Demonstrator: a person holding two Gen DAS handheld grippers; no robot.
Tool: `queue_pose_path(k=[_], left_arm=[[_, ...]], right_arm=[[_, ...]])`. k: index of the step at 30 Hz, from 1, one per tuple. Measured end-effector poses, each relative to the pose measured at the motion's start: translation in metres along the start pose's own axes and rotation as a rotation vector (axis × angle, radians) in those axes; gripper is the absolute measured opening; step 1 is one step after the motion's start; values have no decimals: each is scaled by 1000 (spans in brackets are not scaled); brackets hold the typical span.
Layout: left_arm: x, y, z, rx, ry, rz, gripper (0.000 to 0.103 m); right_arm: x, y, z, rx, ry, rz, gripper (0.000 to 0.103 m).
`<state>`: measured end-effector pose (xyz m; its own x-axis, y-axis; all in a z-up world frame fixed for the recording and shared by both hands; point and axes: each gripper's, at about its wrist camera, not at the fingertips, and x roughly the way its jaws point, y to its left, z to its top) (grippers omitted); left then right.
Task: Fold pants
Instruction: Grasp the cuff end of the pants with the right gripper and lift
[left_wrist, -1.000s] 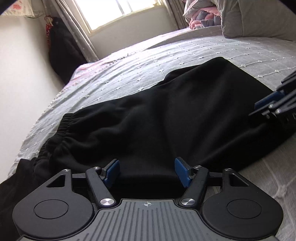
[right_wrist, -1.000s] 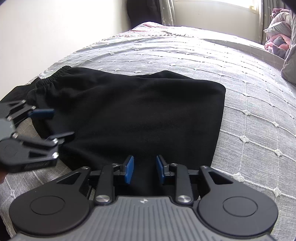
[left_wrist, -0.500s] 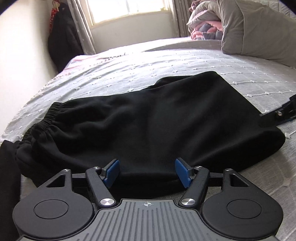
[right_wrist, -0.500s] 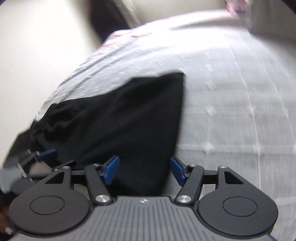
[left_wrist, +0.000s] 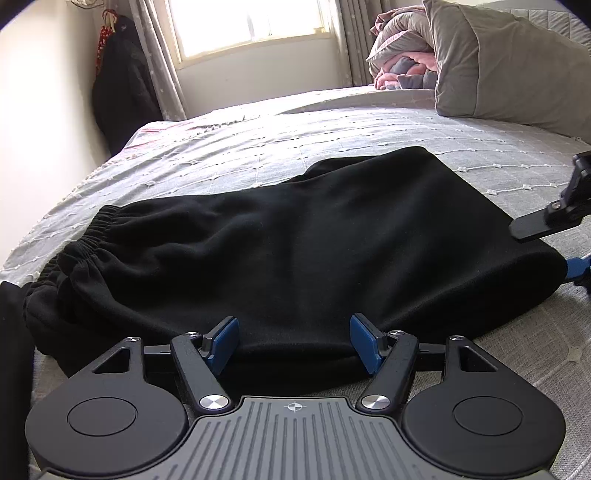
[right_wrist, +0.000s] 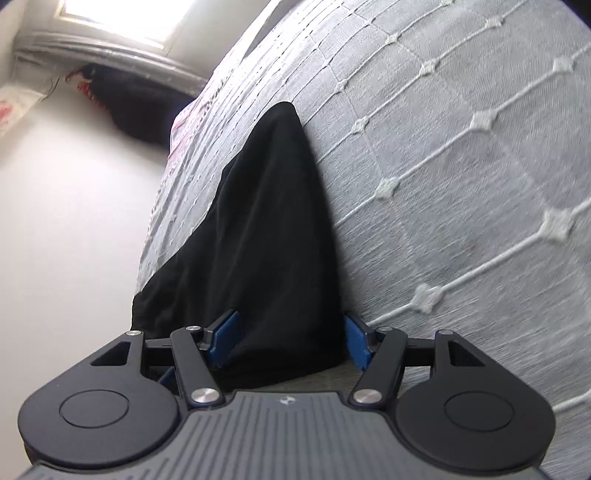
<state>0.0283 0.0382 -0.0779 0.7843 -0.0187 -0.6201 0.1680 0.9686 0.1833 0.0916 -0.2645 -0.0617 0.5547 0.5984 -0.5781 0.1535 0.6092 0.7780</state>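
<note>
Black pants lie folded on the grey quilted bed, elastic waistband at the left. My left gripper is open, its blue pads astride the near edge of the pants. My right gripper is open and rolled on its side, its pads on either side of the pants' right end. The right gripper also shows at the right edge of the left wrist view.
A grey pillow and bundled pink and grey bedding sit at the bed's far right. A dark coat hangs by the curtain and window. A wall runs along the bed's left side.
My right gripper opened, rolled onto its side and moved to the right end of the pants. My left gripper stayed open at the near edge while its view levelled.
</note>
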Motion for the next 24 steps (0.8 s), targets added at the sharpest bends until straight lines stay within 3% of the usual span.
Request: queue_pose_path(k=[6, 11, 17, 19, 21, 24], left_arm=[[2, 3, 2, -5, 5, -7, 66], [3, 3, 2, -6, 7, -1, 66], [4, 7, 3, -18, 15, -15, 66], [4, 9, 3, -18, 16, -19, 66], [5, 13, 4, -26, 24, -35, 66], [8, 28, 14, -91, 68, -97, 68]], right_arm=[[3, 11, -18, 0, -111, -44, 87], [11, 1, -14, 68, -110, 5, 75], [18, 2, -17, 95, -111, 33, 75], [19, 2, -17, 95, -114, 27, 67], [21, 1, -18, 88, -115, 6, 48], [18, 1, -21, 90, -120, -6, 41]])
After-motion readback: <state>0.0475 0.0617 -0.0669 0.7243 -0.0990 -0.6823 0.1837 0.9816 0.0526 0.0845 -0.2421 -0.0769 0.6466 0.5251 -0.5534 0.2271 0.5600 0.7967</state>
